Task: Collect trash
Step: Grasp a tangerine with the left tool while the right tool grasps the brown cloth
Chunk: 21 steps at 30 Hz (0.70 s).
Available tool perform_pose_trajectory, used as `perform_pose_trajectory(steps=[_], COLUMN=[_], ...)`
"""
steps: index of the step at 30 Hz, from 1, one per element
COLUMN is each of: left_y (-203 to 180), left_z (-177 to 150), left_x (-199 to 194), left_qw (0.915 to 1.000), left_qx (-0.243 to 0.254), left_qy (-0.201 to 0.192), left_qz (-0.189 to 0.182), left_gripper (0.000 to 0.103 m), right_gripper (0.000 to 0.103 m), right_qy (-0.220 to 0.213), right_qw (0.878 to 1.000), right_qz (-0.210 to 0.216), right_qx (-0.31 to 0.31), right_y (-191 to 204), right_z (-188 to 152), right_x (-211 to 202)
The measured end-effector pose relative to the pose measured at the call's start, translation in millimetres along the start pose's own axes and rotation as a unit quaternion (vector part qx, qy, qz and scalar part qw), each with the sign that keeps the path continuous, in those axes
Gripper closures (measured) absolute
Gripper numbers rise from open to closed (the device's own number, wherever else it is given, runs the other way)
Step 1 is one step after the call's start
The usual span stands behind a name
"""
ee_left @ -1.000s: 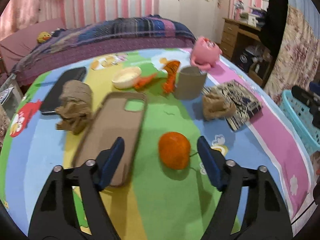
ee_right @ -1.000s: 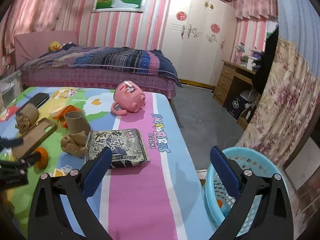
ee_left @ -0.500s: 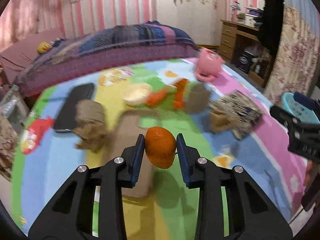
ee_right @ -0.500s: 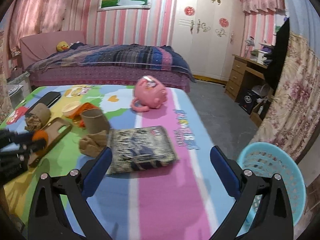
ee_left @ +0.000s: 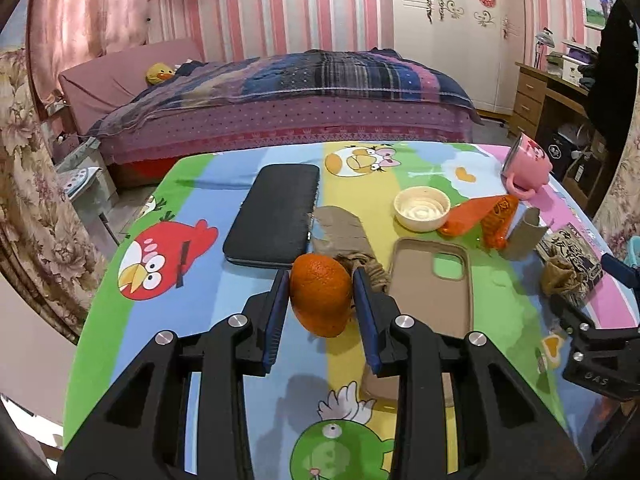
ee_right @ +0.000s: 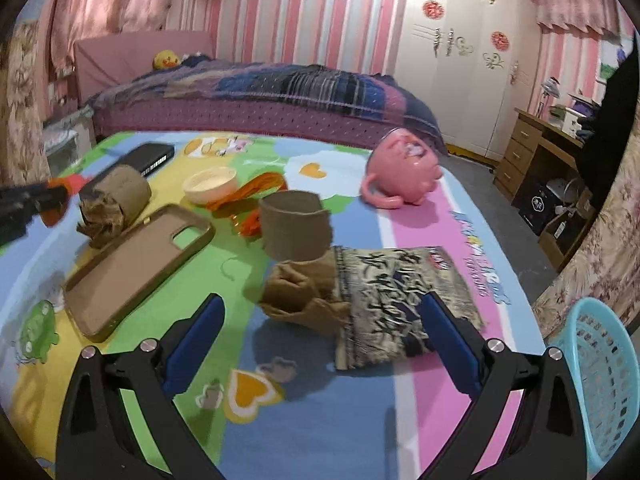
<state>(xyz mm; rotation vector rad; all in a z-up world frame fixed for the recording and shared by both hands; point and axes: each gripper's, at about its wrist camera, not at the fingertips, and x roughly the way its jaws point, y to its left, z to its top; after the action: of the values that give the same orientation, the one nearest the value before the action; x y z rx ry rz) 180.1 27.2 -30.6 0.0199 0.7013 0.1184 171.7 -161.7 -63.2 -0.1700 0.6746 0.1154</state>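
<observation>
The orange peel (ee_left: 320,294) sits clamped between the blue pads of our left tool (ee_left: 320,296), lifted clear of the cartoon-printed tabletop (ee_left: 168,320); a second ago it lay on the cloth between wide jaws. Our left view alone shows this grip plainly, with the black case (ee_left: 274,216) and brown phone cover (ee_left: 432,284) behind it. Our right view shows what the left barely catches: the blue basket (ee_right: 596,380) beside the tabletop's edge, and our right tool (ee_right: 320,324) standing wide with nothing gripped, the crumpled brown paper (ee_right: 304,296) and printed packet (ee_right: 400,296) lying between its fingers. A second ago this tool faced further toward the basket.
</observation>
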Motion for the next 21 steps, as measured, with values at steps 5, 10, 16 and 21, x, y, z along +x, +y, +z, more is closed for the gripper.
perform_pose_trajectory(steps=[5,10,16,21], left_y=[-3,-4,-10,-15], left_z=[-4,-3,-4,-4], left_x=[0,-1,-2,-4], left_qw=[1.0,0.9999,0.9999,0.9997], left_qx=[0.008,0.003,0.014,0.017], left_qy=[0.004,0.006,0.005,0.003], left_qz=[-0.002,-0.008,-0.007,-0.014], left_gripper=[0.071,0.071,0.071,0.071], right_gripper=[0.025,0.052,0.054,0.054], right_qy=[0.023,0.028,0.009,-0.014], right_qw=[1.0,0.999,0.999,0.999], right_qz=[0.013,0.033,0.045,0.046], right_qx=[0.009,0.016,0.008,-0.005], right_y=[0,-3,-7,-19], right_z=[4,3,4,7], right_x=[14,17,3,-19])
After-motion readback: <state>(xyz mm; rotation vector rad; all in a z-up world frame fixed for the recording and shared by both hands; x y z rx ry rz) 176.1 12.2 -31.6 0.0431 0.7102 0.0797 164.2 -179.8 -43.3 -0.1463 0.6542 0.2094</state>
